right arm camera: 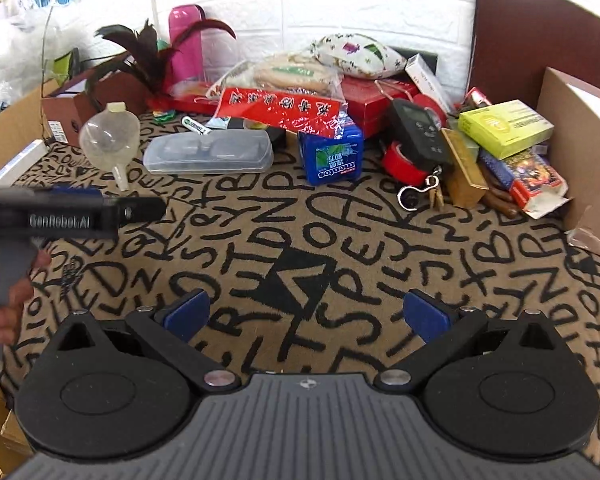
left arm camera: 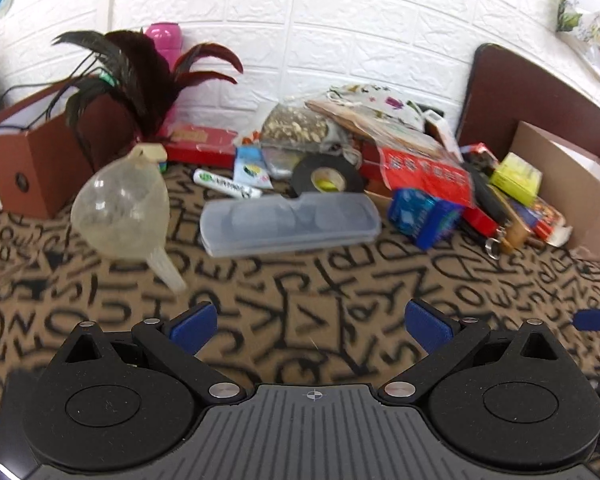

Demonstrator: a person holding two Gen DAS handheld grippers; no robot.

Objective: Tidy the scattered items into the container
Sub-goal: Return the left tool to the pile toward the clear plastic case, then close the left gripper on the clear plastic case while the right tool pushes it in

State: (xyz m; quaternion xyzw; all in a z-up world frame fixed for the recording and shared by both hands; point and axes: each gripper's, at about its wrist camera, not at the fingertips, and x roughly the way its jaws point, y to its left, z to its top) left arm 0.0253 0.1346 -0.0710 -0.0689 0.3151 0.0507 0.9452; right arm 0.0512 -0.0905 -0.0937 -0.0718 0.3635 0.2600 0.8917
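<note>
Left gripper and right gripper are both hovering over the lettered cloth in the lower half of each frame, jaws spread wide and holding nothing, presumably readied for a first pick. The scattered items are lying in a band across the upper middle of both views. The clear case is lying flat at frame centre, its long axis running left to right. The funnel, at centre left, is tipping with its spout pointing down and to the right. The blue mint box is standing beside the red tape roll. The cardboard box, at the right edge, is probably serving as the container.
</note>
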